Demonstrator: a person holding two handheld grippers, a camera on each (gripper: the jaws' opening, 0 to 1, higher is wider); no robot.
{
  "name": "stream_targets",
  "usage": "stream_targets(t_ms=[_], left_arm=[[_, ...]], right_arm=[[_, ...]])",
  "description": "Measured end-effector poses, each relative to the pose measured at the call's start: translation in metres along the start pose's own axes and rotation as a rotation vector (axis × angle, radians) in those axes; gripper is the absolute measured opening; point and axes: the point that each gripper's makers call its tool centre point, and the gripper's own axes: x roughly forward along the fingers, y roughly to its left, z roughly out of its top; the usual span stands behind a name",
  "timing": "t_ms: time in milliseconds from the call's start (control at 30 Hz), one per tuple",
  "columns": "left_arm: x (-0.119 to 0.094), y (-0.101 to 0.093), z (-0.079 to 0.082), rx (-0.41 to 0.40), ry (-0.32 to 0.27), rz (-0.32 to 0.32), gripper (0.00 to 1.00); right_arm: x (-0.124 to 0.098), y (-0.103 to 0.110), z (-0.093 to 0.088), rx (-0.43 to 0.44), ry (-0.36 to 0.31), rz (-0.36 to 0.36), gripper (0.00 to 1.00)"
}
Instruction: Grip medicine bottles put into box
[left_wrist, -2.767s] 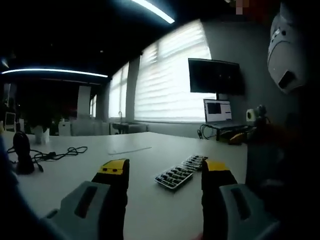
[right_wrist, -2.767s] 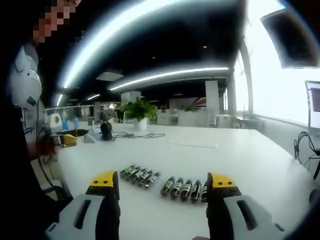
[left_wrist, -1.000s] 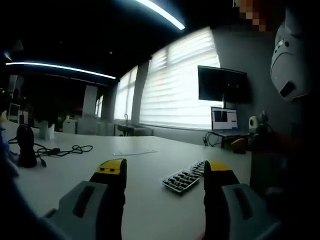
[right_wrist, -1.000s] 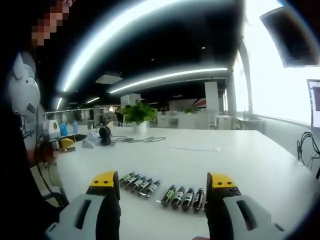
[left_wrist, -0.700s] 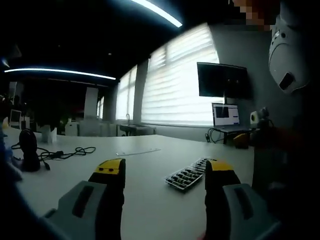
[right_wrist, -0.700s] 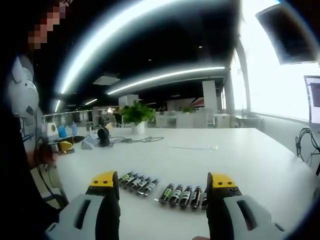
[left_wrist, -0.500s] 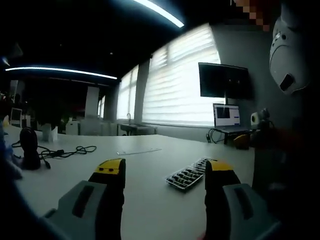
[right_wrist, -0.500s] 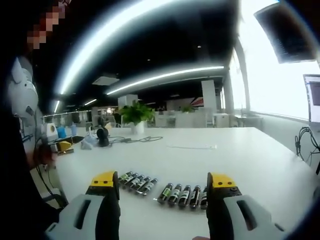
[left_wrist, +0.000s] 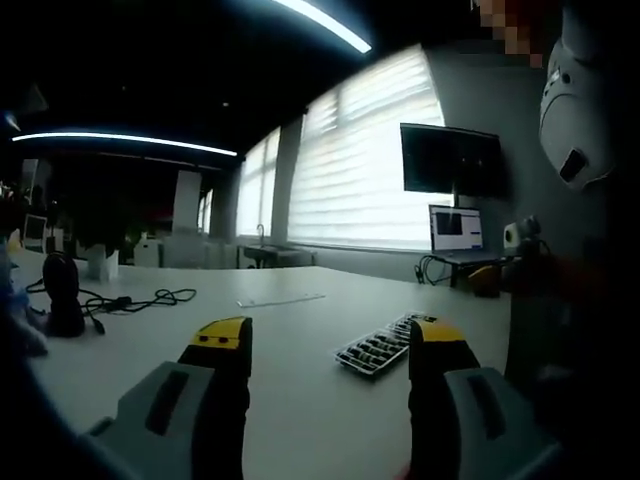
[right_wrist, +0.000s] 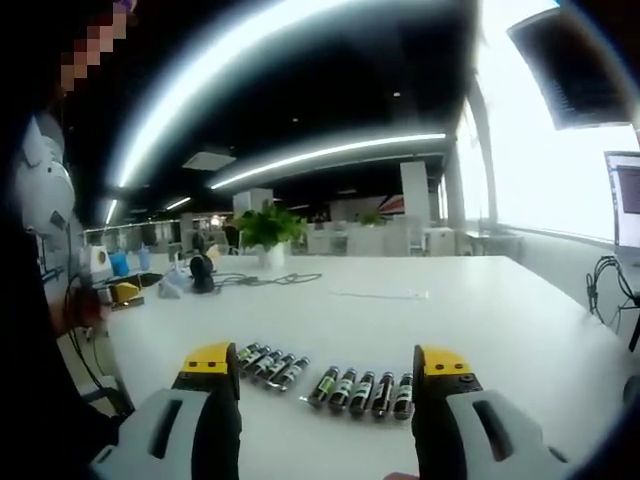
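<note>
I had both sets of tongs held wide apart with nothing between them: the left tongs (left_wrist: 322, 345) and the right tongs (right_wrist: 324, 372) each hung above the white worktop (right_wrist: 480, 320), short of the medicine bottles (right_wrist: 362, 392). From the right gripper view the bottles lay on their sides in two short rows, one group just ahead of the right tongs and a second group (right_wrist: 268, 366) just beside it toward the left. In the left gripper view the same bottles (left_wrist: 381, 345) sat ahead and to the right, near the inner edge of the right-hand jaw. I could not make out a box from either view.

I judged the bottles small, light and rigid, probably glass, so smooth and apt to roll or skid if nudged. Packed side by side and touching, they left little room for a jaw between neighbours. I reckoned the end bottle of a row was the one to take, gripped across its body at the middle with a gentle squeeze.
</note>
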Motion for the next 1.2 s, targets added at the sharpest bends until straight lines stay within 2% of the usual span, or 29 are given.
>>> stream_targets(t_ms=[133, 433, 733, 1000, 1200], left_arm=[[0.000, -0.002, 0.001, 0.003, -0.002, -0.001, 0.56], [0.000, -0.006, 0.006, 0.011, -0.007, 0.001, 0.56], [0.001, -0.007, 0.010, 0.014, -0.015, 0.004, 0.56], [0.001, -0.009, 0.009, 0.012, -0.018, 0.006, 0.55], [0.002, -0.011, 0.009, 0.049, -0.011, 0.007, 0.55]], right_arm=[[0.000, 0.001, -0.003, -0.005, 0.012, 0.006, 0.65], [0.002, 0.003, -0.002, 0.007, -0.009, 0.014, 0.65], [-0.002, -0.006, 0.001, 0.022, -0.024, -0.017, 0.63], [-0.002, -0.005, 0.003, 0.017, -0.028, -0.010, 0.63], [-0.002, -0.006, 0.001, 0.027, -0.030, -0.016, 0.62]])
